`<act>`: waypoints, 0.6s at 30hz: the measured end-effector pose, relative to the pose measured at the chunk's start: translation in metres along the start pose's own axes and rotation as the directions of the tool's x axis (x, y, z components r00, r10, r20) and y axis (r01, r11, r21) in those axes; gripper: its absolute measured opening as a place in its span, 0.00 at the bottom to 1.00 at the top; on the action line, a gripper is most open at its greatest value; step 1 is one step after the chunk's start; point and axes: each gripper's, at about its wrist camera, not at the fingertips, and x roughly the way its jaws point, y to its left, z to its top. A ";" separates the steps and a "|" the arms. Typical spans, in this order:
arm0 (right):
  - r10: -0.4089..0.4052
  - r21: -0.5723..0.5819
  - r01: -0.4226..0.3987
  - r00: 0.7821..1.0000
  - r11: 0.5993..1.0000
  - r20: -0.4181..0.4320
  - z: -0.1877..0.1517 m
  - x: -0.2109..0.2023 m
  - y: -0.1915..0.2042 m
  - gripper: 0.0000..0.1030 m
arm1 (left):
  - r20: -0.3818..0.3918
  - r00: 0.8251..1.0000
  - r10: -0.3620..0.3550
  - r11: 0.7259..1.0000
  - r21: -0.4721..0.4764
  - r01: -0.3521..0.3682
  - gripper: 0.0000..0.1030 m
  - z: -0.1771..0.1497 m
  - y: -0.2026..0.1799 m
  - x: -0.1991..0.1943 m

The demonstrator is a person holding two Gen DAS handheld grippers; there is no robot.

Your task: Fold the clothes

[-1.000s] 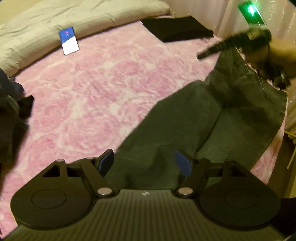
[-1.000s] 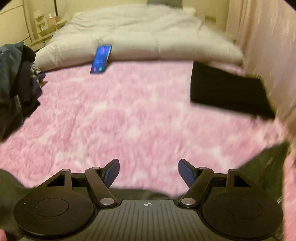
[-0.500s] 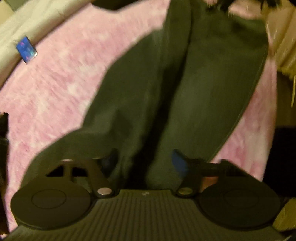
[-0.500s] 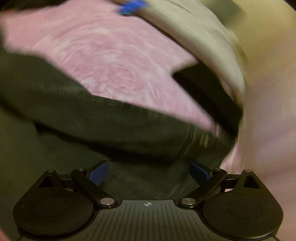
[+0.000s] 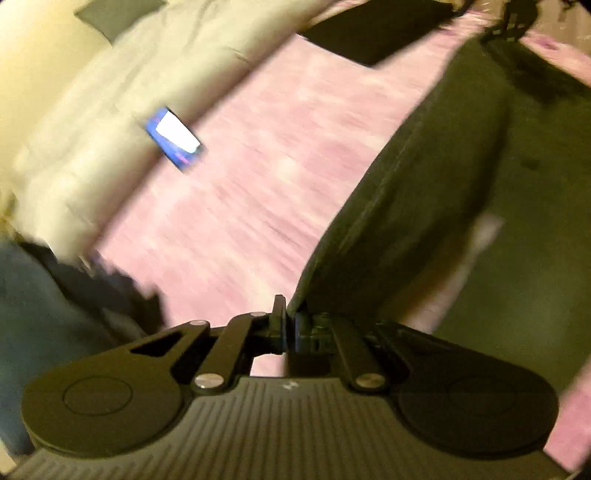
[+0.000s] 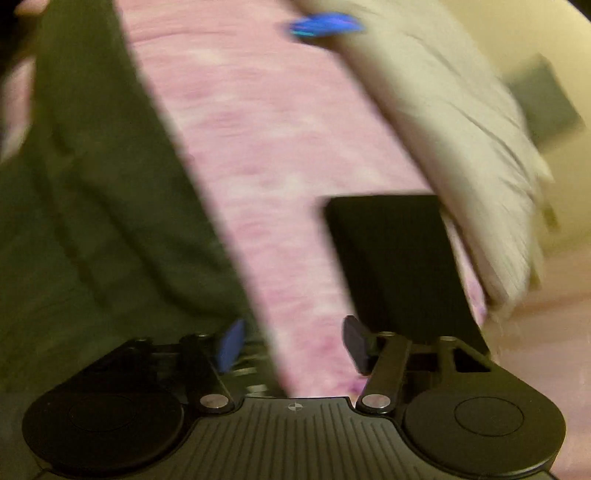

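Dark grey trousers (image 5: 461,206) lie on a pink fluffy blanket (image 5: 258,192). In the left wrist view my left gripper (image 5: 290,325) is shut, with the corner of the trousers' hem pinched between its fingers. In the right wrist view the trousers (image 6: 92,203) fill the left side. My right gripper (image 6: 291,343) is open, its left fingertip over the trousers' edge and its right one over the pink blanket (image 6: 266,147). Both views are blurred by motion.
A folded black garment (image 6: 399,266) lies on the blanket near the right gripper and shows in the left wrist view (image 5: 376,29). A lit phone (image 5: 173,138) rests by the pale duvet (image 5: 92,110). A pile of dark clothes (image 5: 44,295) sits at the left.
My left gripper has closed on the trousers' hem corner and swung so the blanket and duvet show. My right gripper has turned over the waist edge and stayed open.
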 end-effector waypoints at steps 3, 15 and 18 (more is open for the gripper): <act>-0.031 0.168 0.028 0.999 0.985 0.019 0.003 0.000 -0.019 0.82 | -0.024 0.996 0.089 0.996 -0.007 -0.089 0.41 0.029 0.029 0.035; 0.317 0.646 -0.193 0.945 0.738 -0.079 -0.050 -0.062 0.075 0.87 | -0.168 0.983 -0.072 0.972 -0.233 0.032 0.48 -0.085 -0.048 -0.012; 0.384 0.731 -0.190 0.918 0.655 -0.105 -0.061 -0.074 0.098 0.87 | -0.233 0.963 -0.134 0.948 -0.313 0.056 0.60 -0.126 -0.075 -0.021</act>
